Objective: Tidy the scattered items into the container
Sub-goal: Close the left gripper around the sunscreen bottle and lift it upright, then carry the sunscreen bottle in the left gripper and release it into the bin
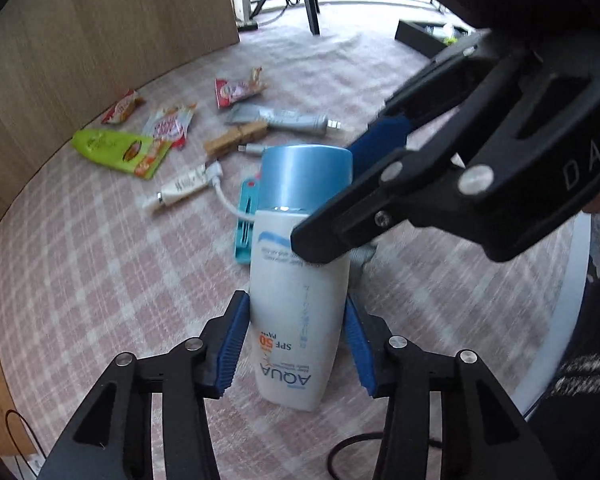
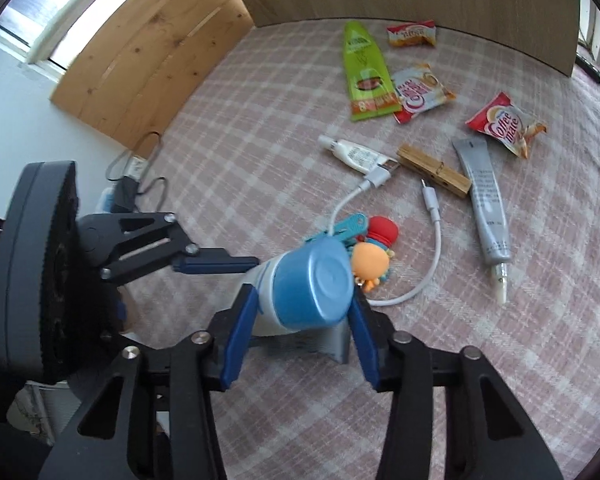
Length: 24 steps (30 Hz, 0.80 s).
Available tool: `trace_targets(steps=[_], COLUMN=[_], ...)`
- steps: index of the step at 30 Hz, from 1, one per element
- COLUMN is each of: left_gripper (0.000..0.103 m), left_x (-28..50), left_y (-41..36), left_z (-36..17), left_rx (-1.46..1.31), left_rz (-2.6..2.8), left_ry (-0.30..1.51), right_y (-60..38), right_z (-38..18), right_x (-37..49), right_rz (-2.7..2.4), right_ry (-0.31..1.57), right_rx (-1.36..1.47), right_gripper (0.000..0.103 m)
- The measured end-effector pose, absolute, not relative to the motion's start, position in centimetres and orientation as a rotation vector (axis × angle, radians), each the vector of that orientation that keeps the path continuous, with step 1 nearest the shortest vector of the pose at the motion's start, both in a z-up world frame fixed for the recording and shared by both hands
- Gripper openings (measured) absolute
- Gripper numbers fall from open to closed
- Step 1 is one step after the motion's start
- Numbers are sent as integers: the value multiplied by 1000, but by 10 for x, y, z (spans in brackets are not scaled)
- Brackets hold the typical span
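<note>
A white sunscreen bottle point(image 1: 296, 304) with a blue cap point(image 2: 314, 286) is held above the checked cloth. My left gripper point(image 1: 296, 344) is shut on the bottle's lower body. My right gripper point(image 2: 300, 328) has its blue pads on either side of the cap, and its fingers point(image 1: 380, 148) reach in from the right in the left wrist view. Whether it grips or just brackets the cap is unclear. Scattered on the cloth lie a green packet point(image 2: 366, 68), three creamer sachets point(image 2: 504, 124), a white tube point(image 2: 354, 154), a grey tube point(image 2: 486, 204), a wooden clothespin point(image 2: 434, 176), a white cable point(image 2: 432, 256), a teal clip point(image 1: 244, 228) and an orange toy point(image 2: 370, 266).
A wooden board point(image 1: 100, 48) stands along the cloth's far edge. A black tray point(image 1: 424, 38) sits at the back right. A grey object point(image 2: 332, 344) lies beneath the bottle. Dark tripod legs point(image 1: 308, 0) stand by the window.
</note>
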<state>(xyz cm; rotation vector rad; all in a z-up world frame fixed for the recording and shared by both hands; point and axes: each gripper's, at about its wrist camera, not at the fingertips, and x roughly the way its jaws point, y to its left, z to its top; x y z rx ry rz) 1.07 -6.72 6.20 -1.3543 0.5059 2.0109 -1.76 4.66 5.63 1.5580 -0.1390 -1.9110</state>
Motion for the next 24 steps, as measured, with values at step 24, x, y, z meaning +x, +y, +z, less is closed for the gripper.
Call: trace_targets(steps=[24], left_gripper=[45], left_x=[11], left_y=[67], left_z=[121], left_rx=[-1151], left_rz=[1970], left_ry=[539], right_y=[188], right_z=[106], right_x=[1], right_rz=[-2194], right_ry=[-538], right_rx=[1456], right_gripper=[31])
